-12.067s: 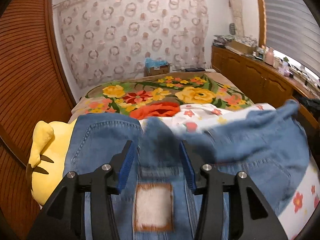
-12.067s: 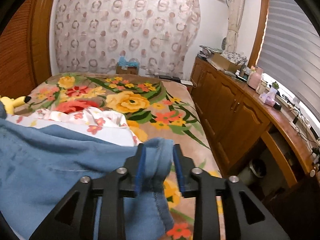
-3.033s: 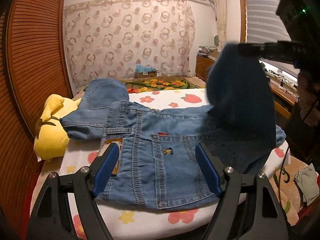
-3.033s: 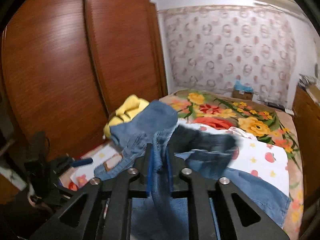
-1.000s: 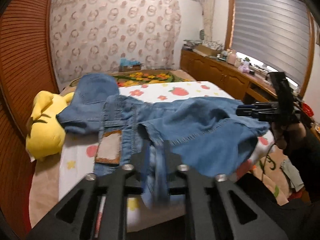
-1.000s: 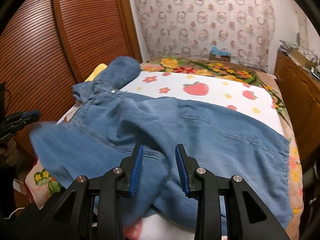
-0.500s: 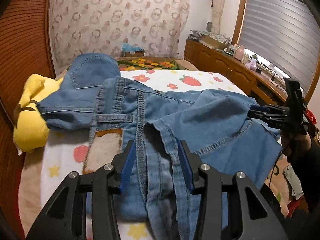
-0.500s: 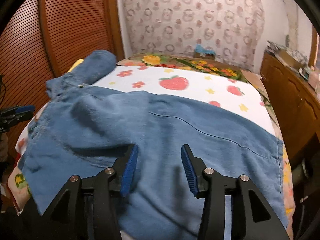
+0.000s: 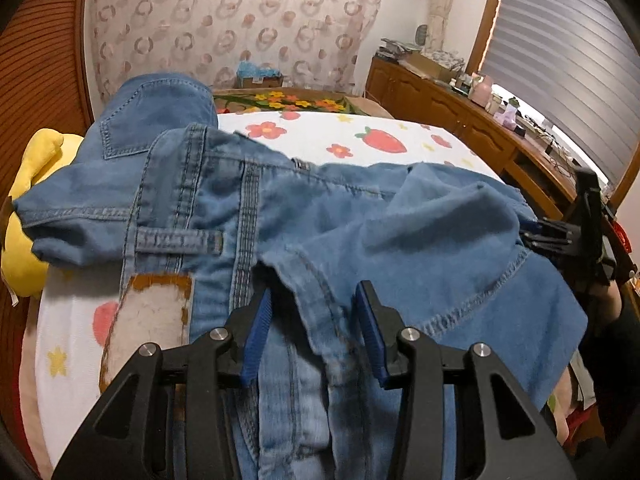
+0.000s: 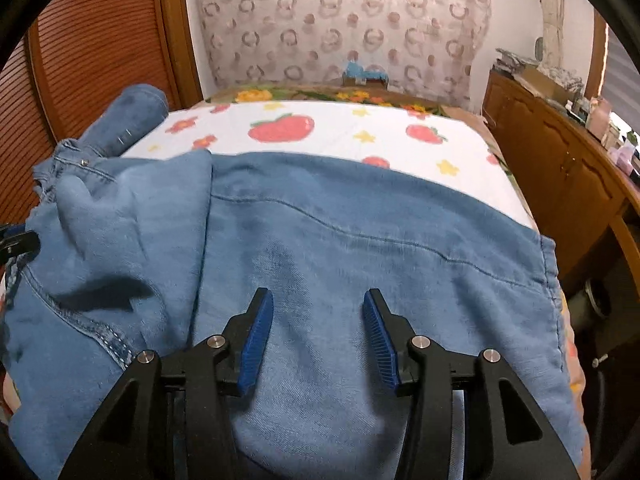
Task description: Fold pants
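Blue denim pants (image 9: 400,232) lie across the bed, one leg folded over the other, with the waistband and its leather patch (image 9: 152,320) at the left. My left gripper (image 9: 314,292) hovers low over the folded hem; its jaws stand apart and the hem edge lies loose between them, untouched by the pads. Over the smooth pant leg (image 10: 360,232), my right gripper (image 10: 318,294) is open with only flat denim beneath it. The right gripper (image 9: 560,240) also shows at the bed's right edge, in a person's hand.
A white sheet (image 10: 340,128) with strawberries and flowers covers the bed. A yellow plush toy (image 9: 28,200) lies at the left by the slatted wooden wardrobe (image 10: 92,52). Wooden cabinets (image 10: 560,168) with clutter run along the right. A patterned curtain (image 9: 240,12) hangs behind.
The left gripper, shut on a denim hem a second ago, has opened and the hem now lies on the pants. The right jaws widened. Both grippers sank closer to the fabric.
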{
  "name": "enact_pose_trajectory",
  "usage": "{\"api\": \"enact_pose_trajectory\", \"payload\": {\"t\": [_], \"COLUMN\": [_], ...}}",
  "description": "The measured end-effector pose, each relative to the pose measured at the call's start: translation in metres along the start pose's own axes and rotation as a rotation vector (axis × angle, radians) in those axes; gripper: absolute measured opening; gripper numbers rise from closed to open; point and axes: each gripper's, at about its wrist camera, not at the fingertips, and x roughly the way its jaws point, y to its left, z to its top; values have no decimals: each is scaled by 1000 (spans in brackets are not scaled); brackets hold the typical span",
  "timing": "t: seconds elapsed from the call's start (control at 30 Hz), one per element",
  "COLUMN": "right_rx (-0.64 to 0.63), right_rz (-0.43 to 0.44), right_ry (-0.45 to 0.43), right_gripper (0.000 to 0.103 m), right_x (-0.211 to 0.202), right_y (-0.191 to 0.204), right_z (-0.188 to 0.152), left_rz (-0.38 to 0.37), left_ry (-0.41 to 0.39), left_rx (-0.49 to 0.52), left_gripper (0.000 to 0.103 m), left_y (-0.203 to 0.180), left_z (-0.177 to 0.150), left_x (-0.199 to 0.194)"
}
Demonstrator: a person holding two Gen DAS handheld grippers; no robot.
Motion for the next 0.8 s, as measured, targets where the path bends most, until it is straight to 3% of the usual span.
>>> {"api": "enact_pose_trajectory", "payload": {"t": [0.07,0.1,0.13,0.2,0.23,0.5,0.63,0.7,0.8], "right_rx": [3,5,11,18,20,76,72,70,64], "right_rz": [5,9,14,19,22,31,30,29,26], "right_ry": [0,-4,-9,-15,-17,-41,-44,-42,-39], "right_gripper": [49,49,49,49,49,49,49,49,49], "right_x": [2,3,0,-3,-4,-10,-11,-10,-12], "right_y": [4,3,0,-3,-5,-13,-9,-8,-6], "right_z": [3,3,3,1,0,-5,-6,-6,-5], "left_rz": [-3,-2,2,3,10,57,129,159,172], "left_ry": [-4,-7,-15,-21,-26,-215,-292,-289,-223], "left_rx": [6,10,26,51,59,84,106,90,60], "left_gripper": [44,39,32,7,4,3,3,3,3], "left_y": [0,-1,-4,-8,-10,-8,-1,11,33], "left_z": [6,9,14,19,23,79,104,109,104], "left_x": [1,1,1,0,-1,-78,-122,-126,-109]}}
